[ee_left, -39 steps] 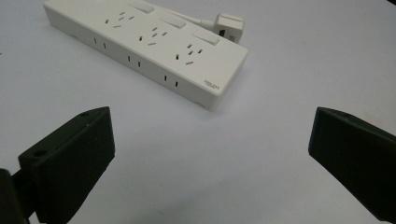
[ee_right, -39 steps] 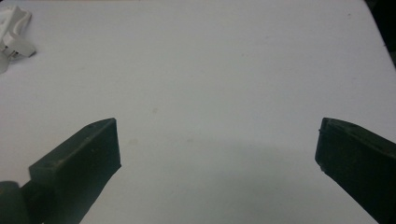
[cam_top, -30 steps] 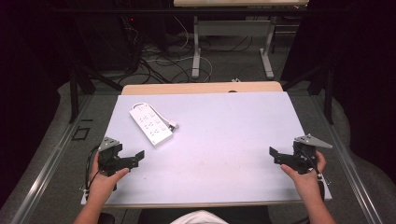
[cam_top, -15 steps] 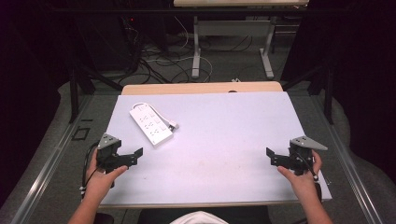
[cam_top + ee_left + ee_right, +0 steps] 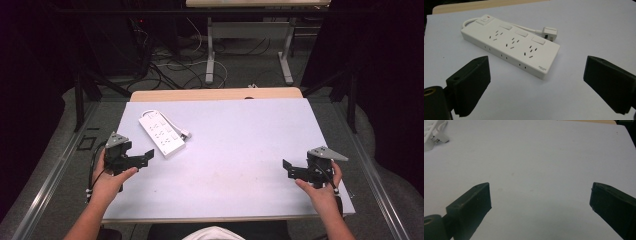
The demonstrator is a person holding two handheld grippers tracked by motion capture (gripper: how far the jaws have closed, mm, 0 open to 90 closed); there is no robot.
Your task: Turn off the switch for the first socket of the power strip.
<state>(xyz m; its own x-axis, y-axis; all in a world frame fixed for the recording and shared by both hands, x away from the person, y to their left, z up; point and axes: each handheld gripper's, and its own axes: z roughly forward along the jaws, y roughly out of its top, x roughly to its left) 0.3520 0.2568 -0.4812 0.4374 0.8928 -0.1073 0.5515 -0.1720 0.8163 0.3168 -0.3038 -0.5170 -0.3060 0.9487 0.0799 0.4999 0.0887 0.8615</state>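
A white power strip [image 5: 161,132] lies flat at the back left of the white table [image 5: 235,145], its short cord and plug [image 5: 184,133] beside it. In the left gripper view the power strip [image 5: 511,47] sits just beyond the jaws, with its plug [image 5: 549,32] behind. My left gripper [image 5: 146,158] is held open just in front of the strip, nothing between its jaws. My right gripper [image 5: 287,168] hovers open near the table's front right, jaws wide apart over bare surface [image 5: 536,175].
A wooden strip [image 5: 215,94] edges the table's far side. Beyond it are desk legs [image 5: 211,50] and loose cables [image 5: 165,60] on the floor. Metal rails [image 5: 50,175] run along both sides. A corner of the plug [image 5: 434,132] shows in the right gripper view.
My left gripper has moved forward toward the power strip. My right gripper has shifted slightly left and forward. Both stay open.
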